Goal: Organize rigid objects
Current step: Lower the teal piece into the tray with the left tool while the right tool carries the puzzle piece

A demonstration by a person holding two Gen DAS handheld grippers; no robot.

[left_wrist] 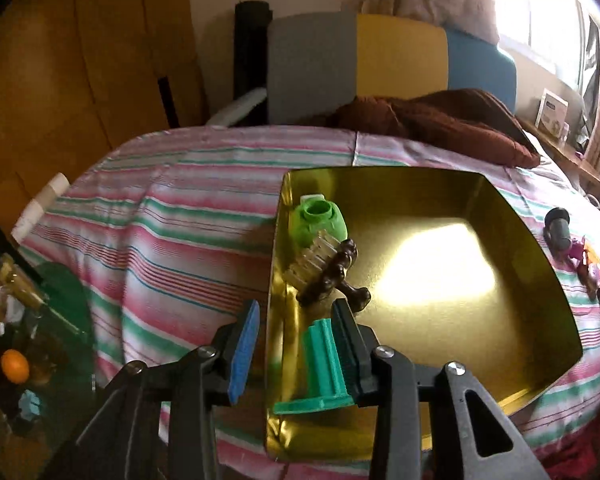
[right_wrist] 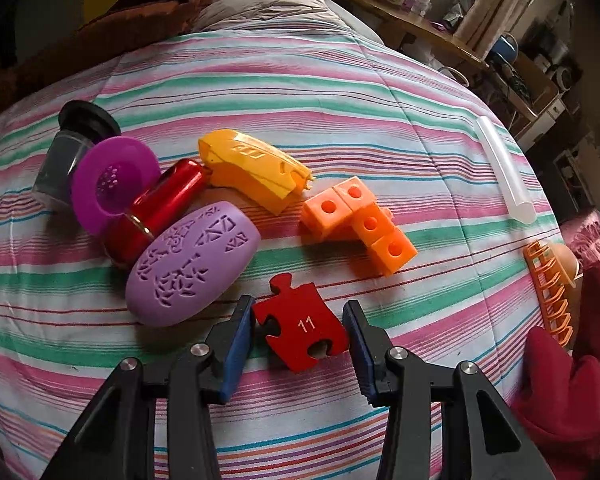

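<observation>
A gold metal tray lies on the striped bedspread. In its left side lie a green bottle-shaped piece, a clear comb with a dark brown handle and a teal ridged part. My left gripper is open; its jaws straddle the tray's left wall, the right one beside the teal part. My right gripper is open with a red puzzle piece marked 11 between its fingertips. Beyond lie a lilac oval, orange linked cubes, a yellow-orange casing, a red cylinder and a purple disc.
A grey cup with a black rim lies at the left, a clear tube and an orange rack at the right. A brown blanket lies at the head of the bed. A cluttered glass table stands left of the bed.
</observation>
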